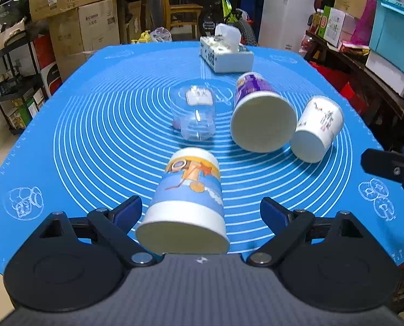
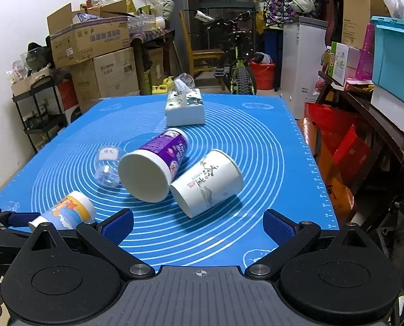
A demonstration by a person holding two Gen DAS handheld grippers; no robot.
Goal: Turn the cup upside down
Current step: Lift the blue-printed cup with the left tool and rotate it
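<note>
I am holding my left gripper [image 1: 202, 212] low over the blue silicone mat [image 1: 93, 141] on the table, jaws spread wide on either side of the blue-and-orange cartoon-printed paper cup [image 1: 187, 198], neither pad touching it. The cup is lying on its side near the mat's front edge, white rim toward me and base pointing away, so this straddling stance is probably preparing a side pinch for turning it mouth-down. My right gripper [image 2: 198, 225] is hovering with jaws likewise spread and holding nothing, facing the white ink-painted paper cup [image 2: 207, 182], which is lying beside the purple-printed paper cup [image 2: 154, 165] and a clear plastic cup [image 2: 108, 167]. A white tissue box [image 2: 185, 107] is sitting farther back.
</note>
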